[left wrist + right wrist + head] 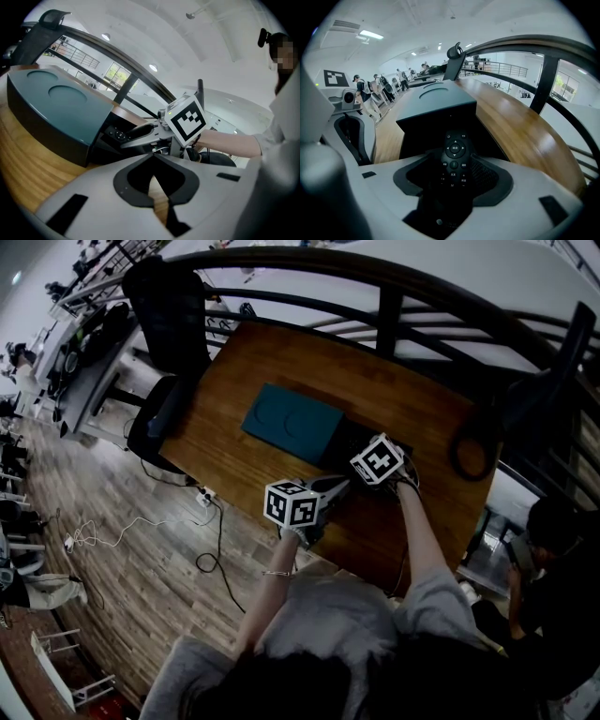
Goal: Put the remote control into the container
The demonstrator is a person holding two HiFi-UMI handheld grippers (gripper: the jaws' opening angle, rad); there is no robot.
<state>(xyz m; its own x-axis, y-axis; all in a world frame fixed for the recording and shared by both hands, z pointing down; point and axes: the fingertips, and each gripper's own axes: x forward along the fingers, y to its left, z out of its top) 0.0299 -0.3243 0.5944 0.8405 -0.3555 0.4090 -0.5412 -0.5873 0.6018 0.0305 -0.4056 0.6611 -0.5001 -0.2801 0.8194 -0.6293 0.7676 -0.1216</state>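
Remote control [453,152] clamped in right gripper [455,165] jaws, nose at container [440,105] mouth; left gripper [152,157] jaws together, empty. Risk: nose catches container rim, remote twists out of grip.

A big open office or lab hall: a wooden desk [412,418], an office chair [167,310], ceiling lights [371,34], people [377,86] working far left.

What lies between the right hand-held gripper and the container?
The remote control, clamped by the right hand-held gripper, reaches toward the container; the right gripper view shows it.
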